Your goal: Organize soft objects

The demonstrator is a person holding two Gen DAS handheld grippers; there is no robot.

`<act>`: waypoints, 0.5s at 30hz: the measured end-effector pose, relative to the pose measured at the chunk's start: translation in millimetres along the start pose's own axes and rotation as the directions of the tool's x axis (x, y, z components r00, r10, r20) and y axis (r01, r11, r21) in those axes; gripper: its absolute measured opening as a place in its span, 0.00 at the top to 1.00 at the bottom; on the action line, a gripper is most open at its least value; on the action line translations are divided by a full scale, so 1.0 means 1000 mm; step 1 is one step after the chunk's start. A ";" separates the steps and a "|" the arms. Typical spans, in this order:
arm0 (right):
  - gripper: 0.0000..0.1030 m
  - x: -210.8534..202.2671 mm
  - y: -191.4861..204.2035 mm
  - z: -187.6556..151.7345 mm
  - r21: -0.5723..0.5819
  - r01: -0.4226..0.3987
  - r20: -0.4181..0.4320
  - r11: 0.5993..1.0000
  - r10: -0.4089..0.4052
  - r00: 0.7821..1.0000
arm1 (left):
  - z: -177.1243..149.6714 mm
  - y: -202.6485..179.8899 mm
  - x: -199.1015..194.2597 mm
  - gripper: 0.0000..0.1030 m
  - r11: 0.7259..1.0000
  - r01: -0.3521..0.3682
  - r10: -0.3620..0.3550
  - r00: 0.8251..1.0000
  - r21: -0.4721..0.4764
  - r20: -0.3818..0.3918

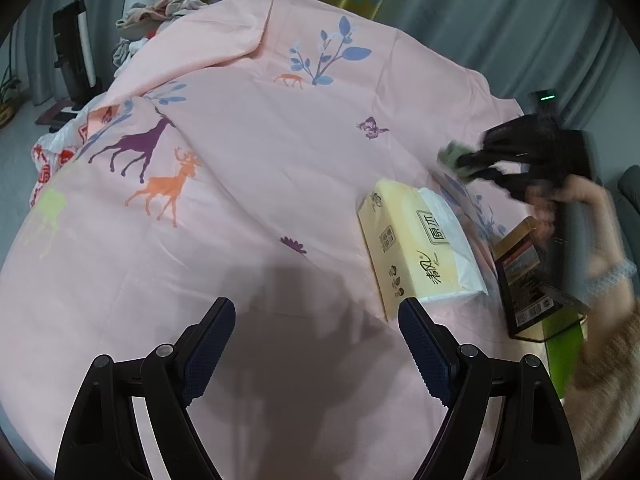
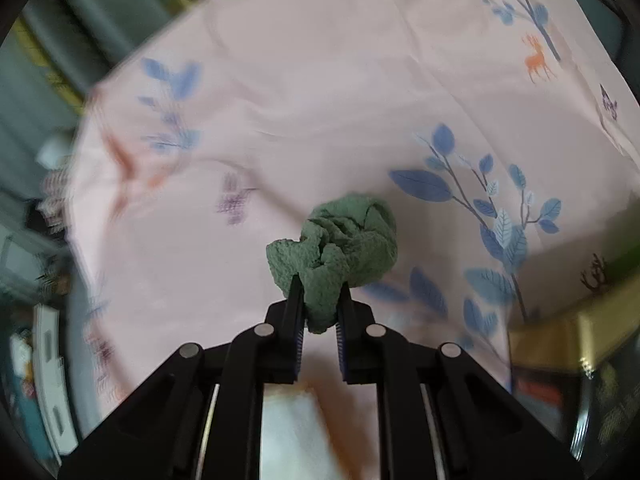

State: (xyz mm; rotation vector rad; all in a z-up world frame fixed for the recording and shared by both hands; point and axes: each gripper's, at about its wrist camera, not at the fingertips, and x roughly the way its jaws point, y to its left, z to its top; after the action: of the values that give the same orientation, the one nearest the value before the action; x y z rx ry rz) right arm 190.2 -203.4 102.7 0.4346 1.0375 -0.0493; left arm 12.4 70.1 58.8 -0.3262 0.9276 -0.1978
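Pink animal-print bedsheet (image 1: 248, 208), grey curtains (image 1: 500, 12)

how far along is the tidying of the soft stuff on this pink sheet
Early, by the look of it. Nothing shows as sorted yet. In hand: the right gripper has its jaws shut on a crumpled green cloth above the pink sheet. The left gripper is open and empty. Left: placing the cloth, and perhaps the tissue pack lying on the sheet and the heap of clothes at its far edge.
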 end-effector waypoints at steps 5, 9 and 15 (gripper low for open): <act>0.87 -0.097 0.004 -0.051 -0.149 -0.193 0.066 0.970 0.205 0.977 | -0.003 -0.002 -0.001 0.18 0.998 0.051 -0.052 0.998 -0.019 -0.025; 0.87 -0.140 0.007 -0.102 -0.229 -0.271 0.048 0.935 0.289 0.956 | -0.005 -0.004 -0.006 0.18 0.994 0.100 -0.101 0.995 -0.045 -0.020; 0.84 -0.147 -0.008 -0.181 -0.297 -0.183 0.030 0.937 0.200 0.979 | -0.009 -0.010 -0.003 0.18 0.997 0.078 -0.079 0.997 -0.024 -0.028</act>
State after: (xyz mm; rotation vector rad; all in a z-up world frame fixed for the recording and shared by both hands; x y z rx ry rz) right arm -36.4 -167.3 146.2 0.2597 0.9215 0.2625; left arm 2.5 59.7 59.8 -0.3816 0.9471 -0.2649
